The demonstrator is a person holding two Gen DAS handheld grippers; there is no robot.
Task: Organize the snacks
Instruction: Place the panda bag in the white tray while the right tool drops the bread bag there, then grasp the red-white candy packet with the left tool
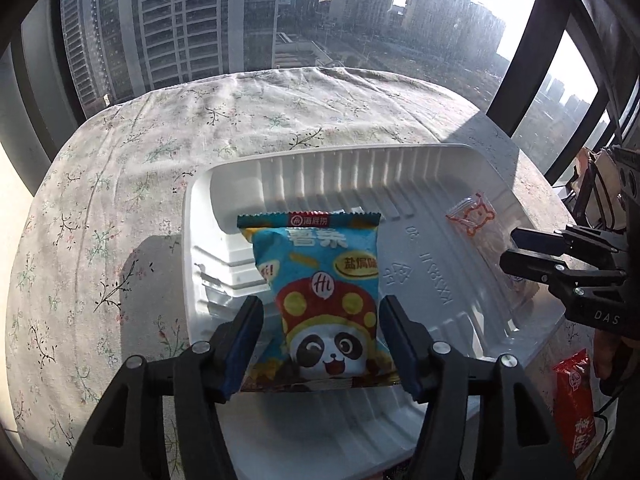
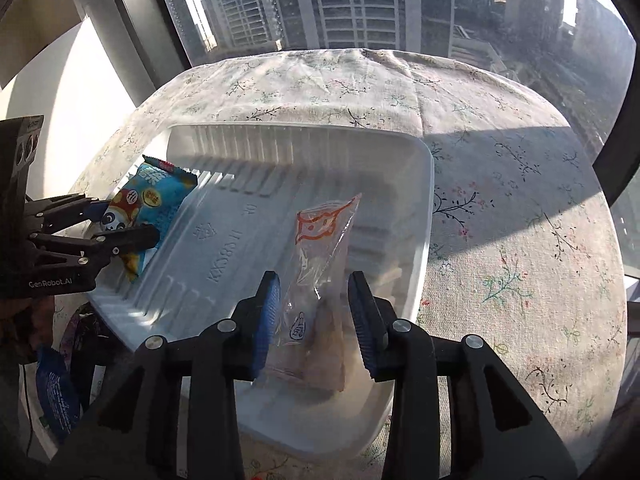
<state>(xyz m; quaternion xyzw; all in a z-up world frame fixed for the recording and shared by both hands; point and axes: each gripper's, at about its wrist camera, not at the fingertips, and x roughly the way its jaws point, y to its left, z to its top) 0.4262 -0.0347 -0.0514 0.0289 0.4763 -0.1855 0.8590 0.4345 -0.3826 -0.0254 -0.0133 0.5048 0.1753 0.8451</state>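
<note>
A white plastic tray (image 1: pixel 192 240) (image 2: pixel 430 200) lies on the floral tablecloth. In its left part rests a blue panda snack bag (image 1: pixel 320 264) (image 2: pixel 160 204), leaning against the tray's wall. My left gripper (image 1: pixel 320 308) (image 2: pixel 126 220) straddles that bag's lower half, open, with a gap at each pad. A clear packet with an orange bear print (image 2: pixel 320 240) (image 1: pixel 472 216) lies in the tray's right part. My right gripper (image 2: pixel 314 284) (image 1: pixel 510 247) stands open around its lower end, and the pads do not press on it.
A red snack packet (image 1: pixel 574 396) lies off the tray at the near right. A dark blue packet (image 2: pixel 54 396) lies at the near left beside the table's edge. The tablecloth (image 2: pixel 520 220) spreads beyond the tray up to the window (image 1: pixel 180 20).
</note>
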